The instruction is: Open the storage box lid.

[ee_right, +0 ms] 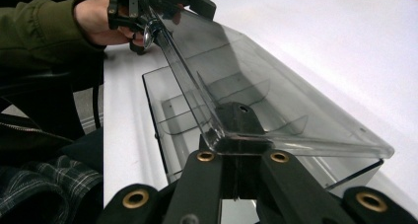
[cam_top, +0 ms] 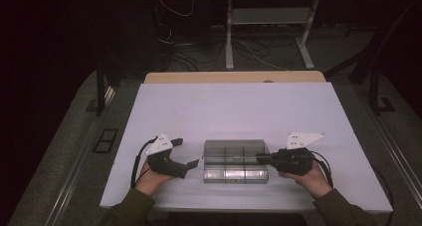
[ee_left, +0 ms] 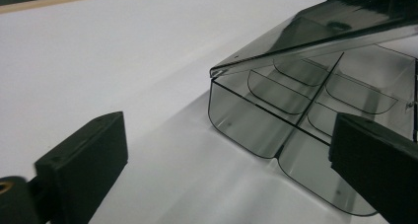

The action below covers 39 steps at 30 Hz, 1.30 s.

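Note:
A smoky clear plastic compartment box (cam_top: 234,174) lies near the front of the white table (cam_top: 239,111). Its hinged lid (cam_top: 233,149) is lifted and tilted over the dividers (ee_left: 296,110). My right gripper (cam_top: 260,158) comes in from the box's right side, and its jaws are shut on the lid's edge (ee_right: 276,145). In the right gripper view, the right gripper (ee_right: 240,128) pinches the lid at its near rim. My left gripper (cam_top: 188,153) sits just left of the box with its jaws wide apart. Nothing lies between the left gripper's (ee_left: 231,160) jaws; the box stands ahead and to the right.
A wooden strip (cam_top: 234,77) runs along the table's far edge. Behind it are a metal stand (cam_top: 268,32) and loose cables (cam_top: 174,52) on the floor. Both hands rest close to the table's front edge. A green sleeve (ee_right: 34,31) shows beyond the box.

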Each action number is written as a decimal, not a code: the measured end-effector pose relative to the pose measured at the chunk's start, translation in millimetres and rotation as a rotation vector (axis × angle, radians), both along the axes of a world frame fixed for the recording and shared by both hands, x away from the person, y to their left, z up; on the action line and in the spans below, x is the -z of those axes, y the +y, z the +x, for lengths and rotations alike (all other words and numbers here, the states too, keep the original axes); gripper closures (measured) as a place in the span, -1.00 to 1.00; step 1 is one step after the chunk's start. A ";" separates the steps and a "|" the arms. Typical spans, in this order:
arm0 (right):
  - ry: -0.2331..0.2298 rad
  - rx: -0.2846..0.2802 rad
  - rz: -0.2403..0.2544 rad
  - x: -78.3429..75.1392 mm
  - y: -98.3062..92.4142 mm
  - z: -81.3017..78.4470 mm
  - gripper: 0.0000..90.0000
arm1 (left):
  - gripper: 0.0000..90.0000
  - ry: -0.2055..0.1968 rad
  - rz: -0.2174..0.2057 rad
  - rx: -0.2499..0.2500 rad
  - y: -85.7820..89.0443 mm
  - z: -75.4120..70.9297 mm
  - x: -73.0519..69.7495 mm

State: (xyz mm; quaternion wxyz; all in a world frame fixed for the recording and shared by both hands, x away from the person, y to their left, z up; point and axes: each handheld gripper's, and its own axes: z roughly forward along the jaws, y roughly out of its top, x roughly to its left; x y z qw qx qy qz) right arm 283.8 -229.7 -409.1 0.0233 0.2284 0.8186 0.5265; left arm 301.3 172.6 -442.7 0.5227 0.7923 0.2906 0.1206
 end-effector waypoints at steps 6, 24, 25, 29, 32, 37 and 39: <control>-0.011 0.003 0.007 -5.1 -0.3 4.3 0.99 | -1.00 -0.003 0.008 0.006 0.1 -0.1 0.5; -0.045 0.015 0.011 -16.6 -0.3 15.1 0.99 | -1.00 -0.007 0.012 0.031 -2.7 -0.4 1.0; -0.046 0.013 0.010 -17.2 -0.3 15.5 0.99 | -1.00 -0.006 0.012 0.033 -2.7 -0.4 1.1; -0.052 0.016 0.014 -19.7 -0.3 17.5 0.99 | -1.00 -0.006 0.010 0.034 -3.0 -0.2 1.2; -0.055 0.015 0.014 -21.2 -0.4 19.2 0.99 | -1.00 -0.005 0.009 0.035 -3.0 -0.3 1.1; -0.059 0.015 0.019 -23.5 -0.6 22.2 0.99 | -1.00 -0.004 0.006 0.039 -3.5 -0.1 1.1; -0.058 0.016 0.021 -24.1 -1.0 23.5 0.99 | -1.00 -0.004 0.003 0.041 -3.8 0.0 1.2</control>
